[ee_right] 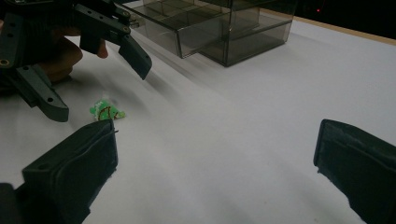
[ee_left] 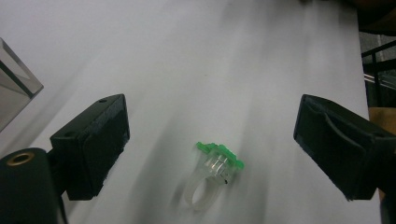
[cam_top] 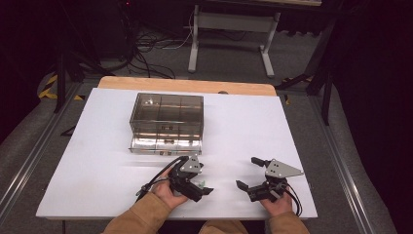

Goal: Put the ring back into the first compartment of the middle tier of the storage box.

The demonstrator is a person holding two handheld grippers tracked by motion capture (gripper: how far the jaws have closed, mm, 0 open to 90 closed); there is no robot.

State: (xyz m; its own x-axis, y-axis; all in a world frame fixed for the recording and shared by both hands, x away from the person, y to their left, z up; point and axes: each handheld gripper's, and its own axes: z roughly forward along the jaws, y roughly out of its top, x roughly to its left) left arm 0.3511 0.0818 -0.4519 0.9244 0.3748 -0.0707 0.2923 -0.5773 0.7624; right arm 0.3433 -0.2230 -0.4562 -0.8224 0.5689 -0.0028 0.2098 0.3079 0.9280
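Note:
A small toy ring (ee_left: 212, 172) with a clear band and a green top lies on the white table (cam_top: 243, 126) near its front edge. My left gripper (ee_left: 210, 135) is open, with a jaw on either side of the ring and neither pad touching it. In the high view this left gripper (cam_top: 203, 181) sits front centre, with the ring (cam_top: 201, 184) as a green speck at its tips. My right gripper (cam_top: 247, 173) is open and holds nothing, a little to the right. The right gripper view looks past its own jaws (ee_right: 215, 158) to the ring (ee_right: 106, 112) and the left gripper (ee_right: 95, 81).
A smoked clear drawer box (cam_top: 165, 114) stands at the table's middle left, its bottom drawer (cam_top: 165, 144) pulled out toward me. Its corner (ee_left: 14, 88) shows in the left gripper view. Desk legs and cables lie on the floor beyond the table.

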